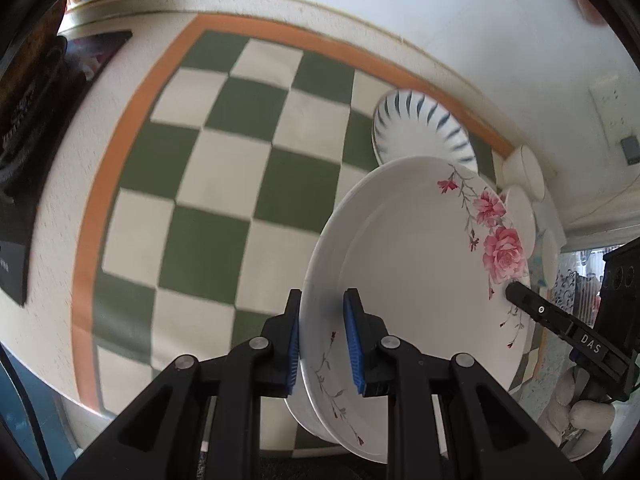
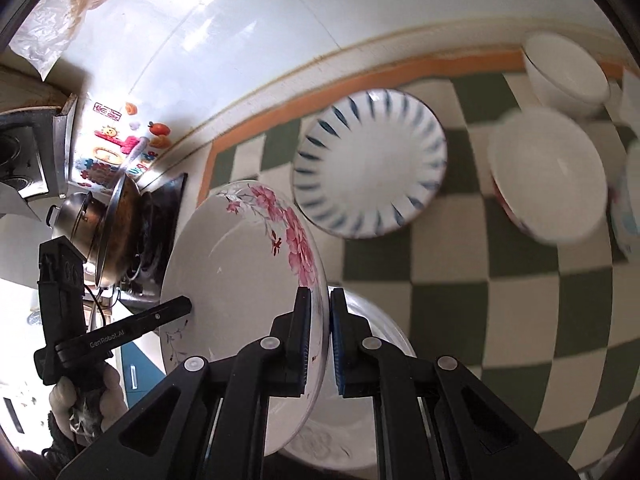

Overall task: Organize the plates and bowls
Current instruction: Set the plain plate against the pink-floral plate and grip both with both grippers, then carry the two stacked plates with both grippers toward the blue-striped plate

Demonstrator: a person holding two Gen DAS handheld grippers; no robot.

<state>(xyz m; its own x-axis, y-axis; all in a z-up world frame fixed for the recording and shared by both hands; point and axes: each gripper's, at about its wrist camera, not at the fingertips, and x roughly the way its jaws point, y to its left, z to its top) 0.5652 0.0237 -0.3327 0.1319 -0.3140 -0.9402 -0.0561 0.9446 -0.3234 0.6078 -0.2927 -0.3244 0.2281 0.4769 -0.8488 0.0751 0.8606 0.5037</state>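
- Plate work first: we clamp the left gripper [image 1: 322, 344] on the near rim of the rose-patterned plate [image 1: 416, 248], blue pads pressed against both faces of the rim.
- We also pinch the right gripper [image 2: 319, 340] tight on the opposite rim of that same plate [image 2: 240, 264], so it hangs tilted between our two grippers above the checkered mat [image 1: 224, 152].
- From the left wrist view, the blue-striped plate [image 1: 420, 128] lies at one o'clock of the held plate, flat on the mat.
- From the right wrist view, a white bowl [image 2: 548, 176] sits at three o'clock of the striped plate, another white bowl [image 2: 566, 70] at one o'clock.
- Directly beneath the held plate we see a second white plate [image 2: 360, 420] resting on the mat.
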